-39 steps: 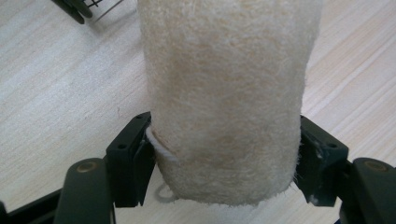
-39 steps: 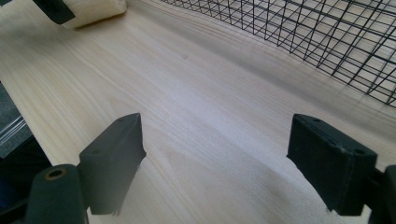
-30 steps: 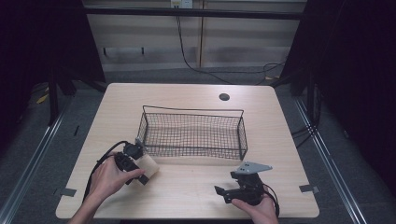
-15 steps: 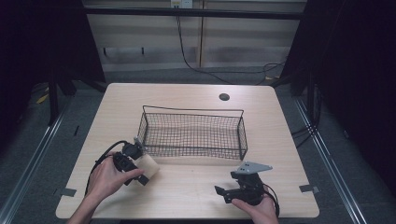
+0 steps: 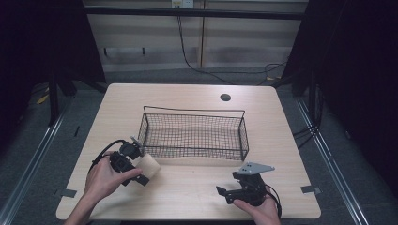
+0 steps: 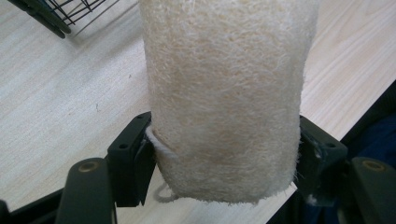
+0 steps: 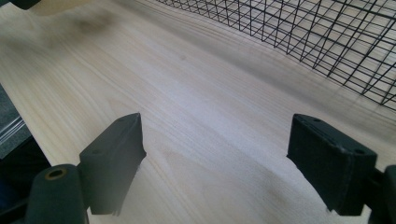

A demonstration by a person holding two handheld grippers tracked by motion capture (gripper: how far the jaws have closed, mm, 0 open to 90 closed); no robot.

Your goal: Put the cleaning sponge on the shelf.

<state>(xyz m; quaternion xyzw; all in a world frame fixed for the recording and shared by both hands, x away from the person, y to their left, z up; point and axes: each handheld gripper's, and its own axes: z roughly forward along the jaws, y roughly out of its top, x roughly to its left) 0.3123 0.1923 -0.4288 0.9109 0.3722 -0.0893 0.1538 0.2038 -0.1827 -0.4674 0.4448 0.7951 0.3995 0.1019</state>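
A cream, fibrous loofah roll (image 6: pixel 224 93) is clamped between the jaws of my left gripper (image 6: pixel 224 158), one jaw pressing on each side. From above, the loofah (image 5: pixel 148 167) and left gripper (image 5: pixel 140 164) sit low over the table's front left, just off the near-left corner of a black wire basket (image 5: pixel 192 111). My right gripper (image 5: pixel 225 192) rests at the front right, pointing left. Its jaws (image 7: pixel 215 158) stand wide open over bare wood with nothing between them.
The basket (image 7: pixel 327 37) holds nothing and stands mid-table; its corner (image 6: pixel 70 14) lies just beyond the loofah. A round cable hole (image 5: pixel 225 97) is at the table's back. The table's front edge runs close behind both hands.
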